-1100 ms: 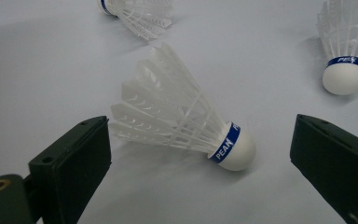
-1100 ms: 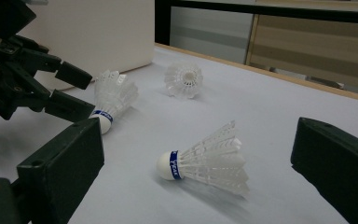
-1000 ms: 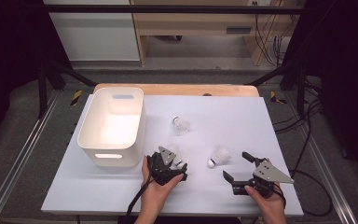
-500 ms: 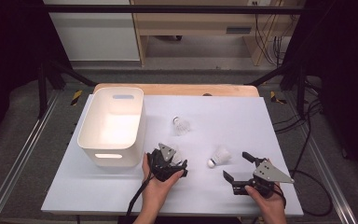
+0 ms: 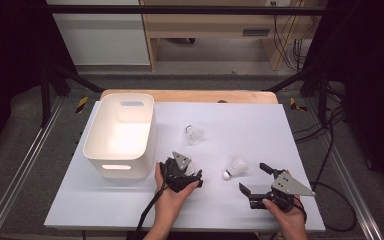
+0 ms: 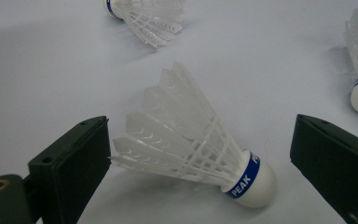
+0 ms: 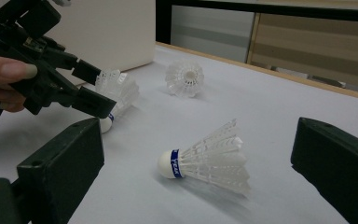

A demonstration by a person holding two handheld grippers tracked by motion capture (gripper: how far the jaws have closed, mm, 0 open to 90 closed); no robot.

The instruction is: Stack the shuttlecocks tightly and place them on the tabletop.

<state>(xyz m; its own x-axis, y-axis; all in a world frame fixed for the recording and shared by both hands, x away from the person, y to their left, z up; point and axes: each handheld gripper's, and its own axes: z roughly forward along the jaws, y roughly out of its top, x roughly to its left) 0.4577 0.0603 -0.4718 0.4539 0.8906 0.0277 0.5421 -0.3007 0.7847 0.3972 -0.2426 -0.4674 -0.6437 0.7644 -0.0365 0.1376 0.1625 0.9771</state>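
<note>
Left gripper (image 6: 200, 154) spread, jaws flanking shuttlecock (image 6: 191, 144) lying on white table (image 5: 260, 125) beside white bin (image 5: 120, 135); not yet pinched. Right gripper (image 5: 256, 179) spread, second shuttlecock (image 7: 205, 158) ahead. Advice: close gently on cork base, not feathers; lift clear before swinging over bin rim.

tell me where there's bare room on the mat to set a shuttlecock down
The far right of the white mat is bare, beyond the far shuttlecock; so is the near left corner below the white bin. It is crowded mid-front, where the left gripper, right gripper and two shuttlecocks sit.
</note>
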